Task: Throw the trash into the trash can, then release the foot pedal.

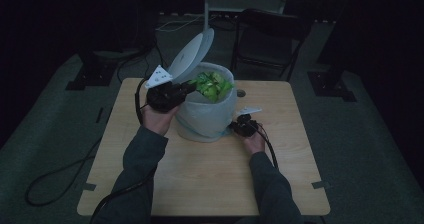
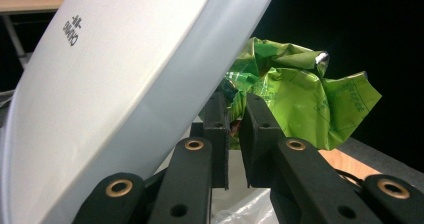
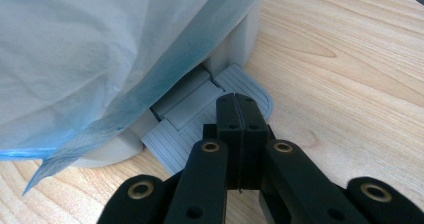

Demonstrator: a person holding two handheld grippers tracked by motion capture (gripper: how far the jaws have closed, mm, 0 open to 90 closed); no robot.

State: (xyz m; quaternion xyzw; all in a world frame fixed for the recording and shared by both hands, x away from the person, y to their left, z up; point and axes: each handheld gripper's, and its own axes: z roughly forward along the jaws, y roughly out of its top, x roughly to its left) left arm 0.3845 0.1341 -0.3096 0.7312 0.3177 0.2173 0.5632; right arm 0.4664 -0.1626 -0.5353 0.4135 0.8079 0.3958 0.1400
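The crumpled green wrapper (image 2: 300, 101) is pinched by one edge between the jaws of my left tool (image 2: 235, 129), and in the high view it hangs right over the open mouth of the pedal bin (image 1: 207, 115), level with the rim, not yet down inside. The bin stands near the middle of the desk (image 1: 200, 179), lined with a pale blue bag (image 3: 90, 59) that drapes over its sides, and its white lid (image 1: 191, 55) is tipped up and back, just beside my left tool.

So the opening is done and the carry is nearly done. What is left, as I judge it, is to let the wrapper go into the liner, draw my left tool clear, then ease off the pedal so the lid comes down.

My right tool (image 3: 239, 115) has its jaws pressed fully together with nothing between them, and their tips rest on the ribbed grey pedal (image 3: 200, 129) at the foot of the bin. That seems to be what holds the lid up, though how hard I am pressing I cannot tell.

My left forearm reaches forward and is raised, the hand at rim height beside the bin. My right forearm lies low along the desk, hand down at the bin's base.
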